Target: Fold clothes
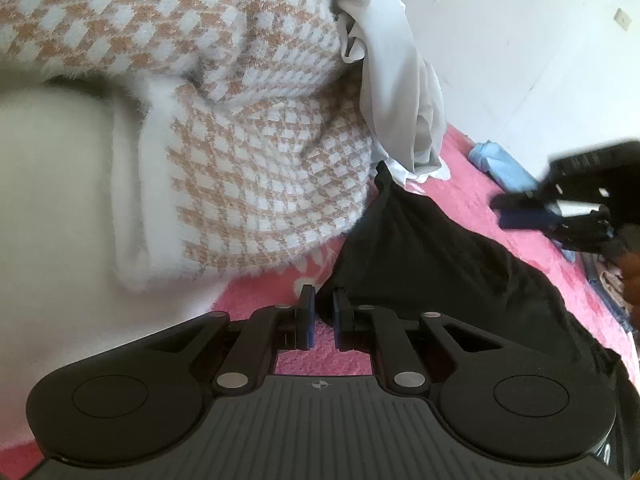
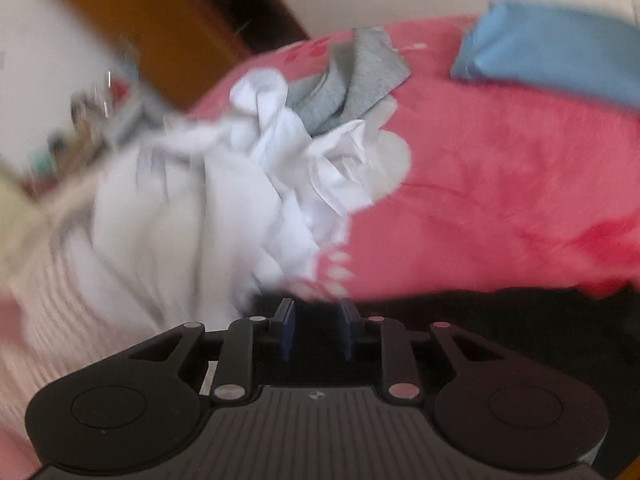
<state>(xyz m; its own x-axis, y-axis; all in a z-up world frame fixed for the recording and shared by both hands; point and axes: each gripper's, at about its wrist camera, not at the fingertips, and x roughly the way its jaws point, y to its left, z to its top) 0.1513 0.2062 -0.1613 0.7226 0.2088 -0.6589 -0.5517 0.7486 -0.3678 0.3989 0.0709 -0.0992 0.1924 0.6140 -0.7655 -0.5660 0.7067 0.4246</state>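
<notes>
on the far left the fuzzy checked sweater point(image 1: 260, 128) is sitting in a soft heap on the pink bed cover point(image 1: 472, 196), its white trim bunching at the near side. it is looking thick and light, a knit that will flop and stretch if lifted by one point, so in my judgement the hem or a shoulder seam is the place to pinch. beside it a pale grey cloth point(image 1: 400, 92) is hanging in loose folds, thin and slippery-looking. just in front, the left hand-held gripper point(image 1: 323, 320) is hovering with a narrow gap between its pads and nothing in that gap; one pad is standing over the pink cover, the other at the edge of the black garment point(image 1: 432, 264).

moving right, that black garment is lying spread across the bed, limp and creased, and the right hand-held gripper point(image 2: 316, 330) is poised directly over it, jaws parted a little wider, empty as well. its view is blurring, so fine detail is lost. ahead of it a crumpled white shirt point(image 2: 288, 160) is piling against a grey piece point(image 2: 352, 80), and a folded blue item point(image 2: 560, 48) is resting far right.

open room is lying to the right, where bare pink cover is stretching between the black cloth and the blue item; the left side is crowding with the heap.
</notes>
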